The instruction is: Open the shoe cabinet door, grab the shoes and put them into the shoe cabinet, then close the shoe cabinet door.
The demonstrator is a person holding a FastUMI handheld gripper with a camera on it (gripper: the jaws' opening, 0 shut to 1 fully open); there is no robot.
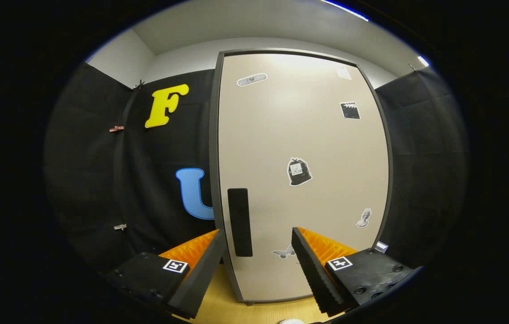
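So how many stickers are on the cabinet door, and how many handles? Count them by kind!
Stickers on the shoe cabinet door: 6, such as the one mid-door and the butterfly
Handles: 1
Total: 7
The door is shut; the hand-held gripper is open, its fingers either side of the handle, not touching.

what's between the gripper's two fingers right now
In the gripper view, the open gripper frames the closed shoe cabinet door; its dark handle stands in the gap, untouched.
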